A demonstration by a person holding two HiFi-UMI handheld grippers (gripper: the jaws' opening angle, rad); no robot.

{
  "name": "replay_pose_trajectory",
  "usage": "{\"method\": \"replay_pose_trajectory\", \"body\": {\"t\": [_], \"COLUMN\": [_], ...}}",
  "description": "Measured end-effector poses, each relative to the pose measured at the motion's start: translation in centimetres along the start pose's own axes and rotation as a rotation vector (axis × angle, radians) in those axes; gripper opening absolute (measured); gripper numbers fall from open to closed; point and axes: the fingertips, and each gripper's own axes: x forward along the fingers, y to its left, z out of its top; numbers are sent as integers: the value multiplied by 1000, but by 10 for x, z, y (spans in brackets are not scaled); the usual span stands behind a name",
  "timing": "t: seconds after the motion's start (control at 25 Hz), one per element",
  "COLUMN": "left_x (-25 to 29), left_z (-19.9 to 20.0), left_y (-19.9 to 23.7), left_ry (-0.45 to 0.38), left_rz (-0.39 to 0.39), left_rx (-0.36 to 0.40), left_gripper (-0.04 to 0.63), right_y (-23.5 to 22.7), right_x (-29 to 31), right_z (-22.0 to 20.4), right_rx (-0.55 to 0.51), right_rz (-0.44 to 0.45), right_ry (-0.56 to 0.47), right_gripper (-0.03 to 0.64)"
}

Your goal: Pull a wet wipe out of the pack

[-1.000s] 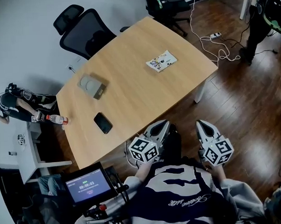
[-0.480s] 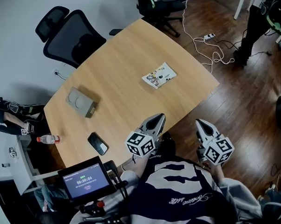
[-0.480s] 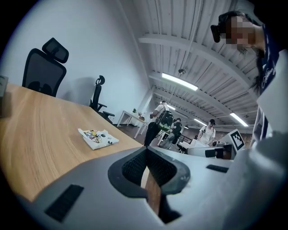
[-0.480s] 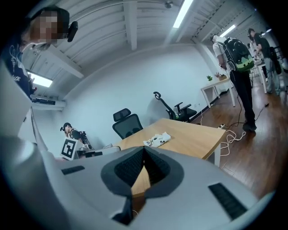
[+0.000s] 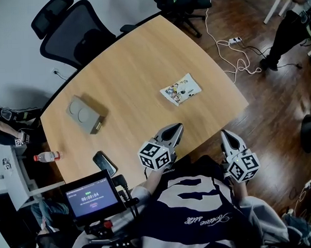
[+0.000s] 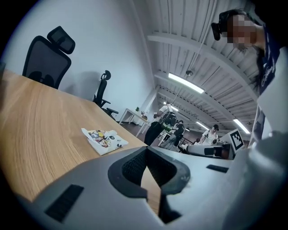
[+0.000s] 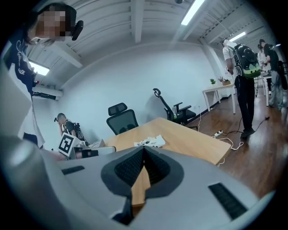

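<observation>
On the tabletop [image 5: 127, 65] the wipe pack [image 5: 181, 89] lies flat, ahead of the left tongs [image 5: 174, 130] and right tongs [image 5: 228, 138], both closed, empty. It looks soft, light, slippery: pin one end, pinch at its opening.

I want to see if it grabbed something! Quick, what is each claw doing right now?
Left claw: closed, holding nothing.
Right claw: closed, holding nothing.
</observation>
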Motion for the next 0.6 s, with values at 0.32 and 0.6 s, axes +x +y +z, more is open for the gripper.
{"method": "replay_pose_trajectory", "body": {"t": [0.32, 0.6], "left_x": [-6, 13], "left_z": [-7, 16], "left_y": [30, 67], "left_ry": [-4, -112], "left_rz": [136, 340], "left_rx": [-41, -99], "left_gripper": [3, 3], "right_y": [-9, -19], "right_x": [67, 129], "right_z": [8, 36], "right_rx": [-73, -174], "right_rz": [147, 374], "right_ry": [95, 192], "right_gripper": [-5, -5]}}
